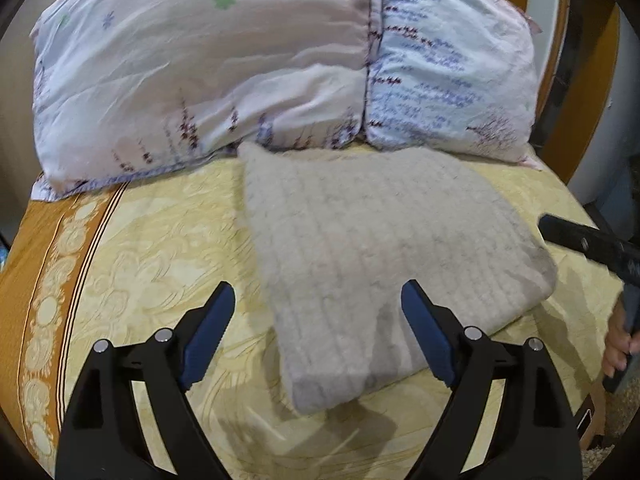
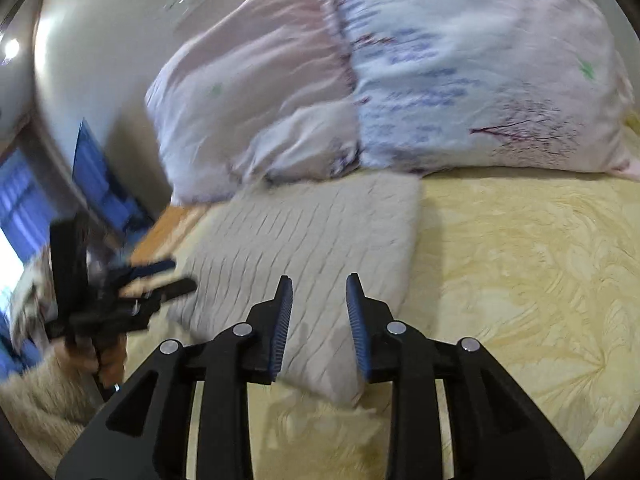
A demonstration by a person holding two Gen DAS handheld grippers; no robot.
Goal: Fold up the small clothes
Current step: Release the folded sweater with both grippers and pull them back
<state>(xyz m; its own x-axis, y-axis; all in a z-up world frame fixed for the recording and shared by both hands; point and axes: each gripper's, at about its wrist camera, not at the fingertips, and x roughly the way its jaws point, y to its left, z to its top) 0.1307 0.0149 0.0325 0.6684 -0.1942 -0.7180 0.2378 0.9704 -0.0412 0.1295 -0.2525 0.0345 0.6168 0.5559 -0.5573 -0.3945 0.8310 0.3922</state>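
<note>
Left wrist view: the left gripper [image 1: 318,294] hangs with its jaws spread wide and empty above a folded grey knit garment [image 1: 384,248], which lies flat on the yellow bedspread [image 1: 160,248] just before a floral pillow [image 1: 208,72]. The right gripper's dark finger [image 1: 588,240] juts in beside the garment's edge.

Right wrist view: the right gripper [image 2: 319,284] holds its jaws narrowly parted with nothing between them, poised over the garment's near corner; whether the pads touch the cloth cannot be told.

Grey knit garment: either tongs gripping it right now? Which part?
Nothing is held. The left tongs stand wide open above the folded grey knit garment; the right tongs are partly open over it with nothing between the pads. It lies free on the bedspread.
</note>
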